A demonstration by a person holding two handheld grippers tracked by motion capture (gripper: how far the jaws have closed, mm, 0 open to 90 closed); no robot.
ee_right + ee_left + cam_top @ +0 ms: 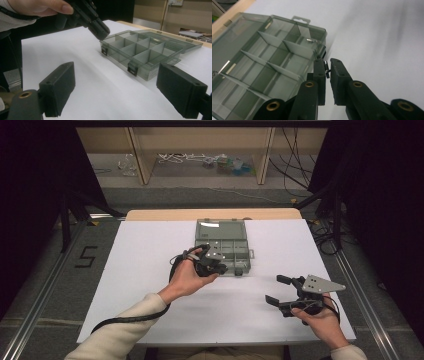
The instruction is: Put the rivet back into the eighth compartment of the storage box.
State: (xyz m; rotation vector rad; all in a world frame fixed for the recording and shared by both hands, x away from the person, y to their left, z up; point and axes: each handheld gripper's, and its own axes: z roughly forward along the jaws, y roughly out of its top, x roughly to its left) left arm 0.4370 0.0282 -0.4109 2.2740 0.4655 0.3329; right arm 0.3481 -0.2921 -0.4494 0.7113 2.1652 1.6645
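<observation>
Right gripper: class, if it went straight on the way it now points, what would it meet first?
Probably the organiser box: it lies ahead between the right gripper's open jaws, across bare table. Depth is unclear.

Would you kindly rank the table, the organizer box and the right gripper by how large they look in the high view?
1. Table, by far the largest.
2. Organizer box, lid open.
3. Right gripper.
The box and gripper look close in size, and the gripper sits nearer the camera, so that order is unsure.
</observation>
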